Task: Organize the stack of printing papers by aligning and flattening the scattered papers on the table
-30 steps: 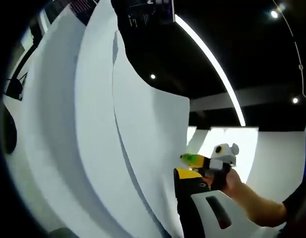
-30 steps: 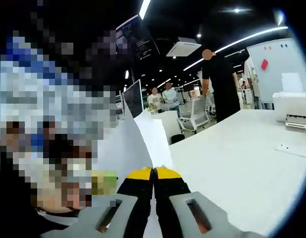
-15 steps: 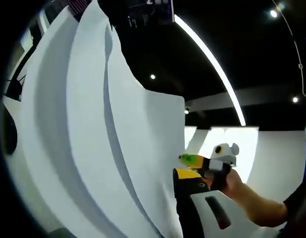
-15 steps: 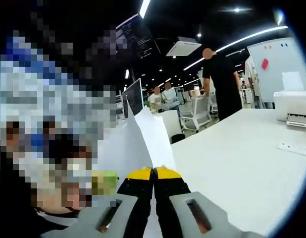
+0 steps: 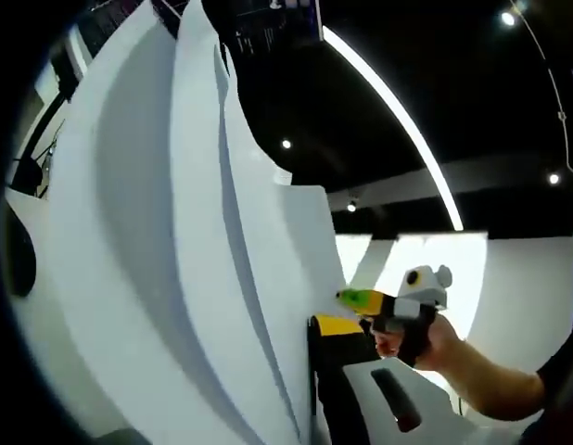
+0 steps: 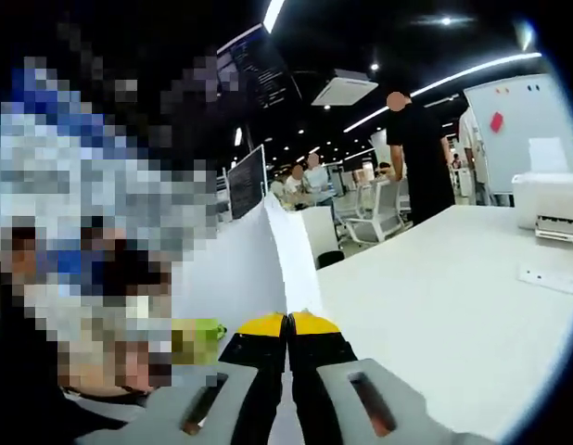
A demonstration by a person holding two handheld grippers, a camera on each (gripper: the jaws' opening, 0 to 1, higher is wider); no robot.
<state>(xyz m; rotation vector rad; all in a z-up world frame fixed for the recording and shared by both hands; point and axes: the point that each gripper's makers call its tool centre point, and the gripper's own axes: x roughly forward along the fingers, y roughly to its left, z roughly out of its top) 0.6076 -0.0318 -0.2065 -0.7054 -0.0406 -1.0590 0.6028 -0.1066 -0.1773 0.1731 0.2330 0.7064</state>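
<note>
- In the left gripper view the papers (image 5: pixel 166 250) stand upright as a fanned white sheaf, running from the upper left of the frame down to bottom centre; at least 3 curved sheet edges show, not yet flush.
- The left gripper (image 5: pixel 314 326) rises at bottom centre with a yellow-tipped jaw flat against the sheaf; its other jaw is hidden behind the paper, so I cannot tell whether it pinches.
- At lower right of that view a hand (image 5: pixel 435 343) holds the right gripper by its handle.
- In the right gripper view the right gripper (image 6: pixel 287 324) sits at bottom centre, its 2 yellow tips pressed together on the lower edge of the papers (image 6: pixel 245 269), which rise toward the centre of the frame.
- The white table (image 6: pixel 435 297) spreads to the right (the stack seems lifted clear of it).
- Holding the sheets on edge probably lets them be tapped down and squared.
</note>
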